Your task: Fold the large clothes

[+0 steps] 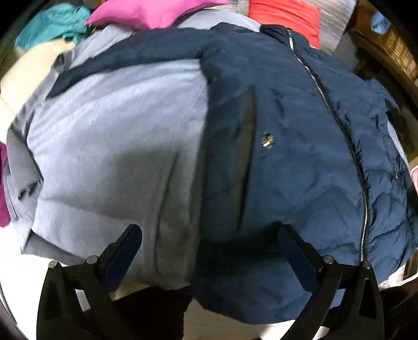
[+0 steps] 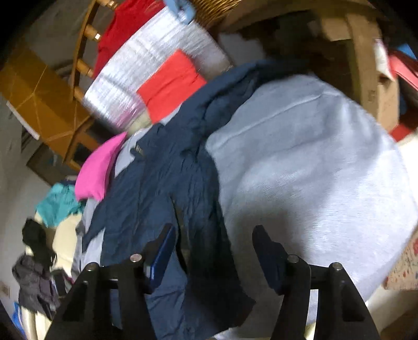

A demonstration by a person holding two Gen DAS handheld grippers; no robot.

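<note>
Both jaws spread, empty; navy jacket [image 1: 287, 157] below left gripper [image 1: 210, 251], right gripper [image 2: 213, 251].

Background items around the work surface. A pink cushion [image 1: 154, 11] lies at the far edge, with a teal cloth [image 1: 56, 24] crumpled beside it toward the far left corner and a cream padded item [image 1: 23, 75] along the left edge. A red-orange cloth [image 1: 284, 17] rests on a silvery quilted cover [image 2: 154, 70] at the far side. A wicker basket [image 1: 386, 44] stands off the far right corner. In the right wrist view, a wooden chair [image 2: 81, 60] and a yellow-brown box [image 2: 39, 91] appear beyond the far edge; a dark grey garment [image 2: 34, 282] is heaped at lower left; a cardboard box [image 2: 376, 86] sits at upper right
</note>
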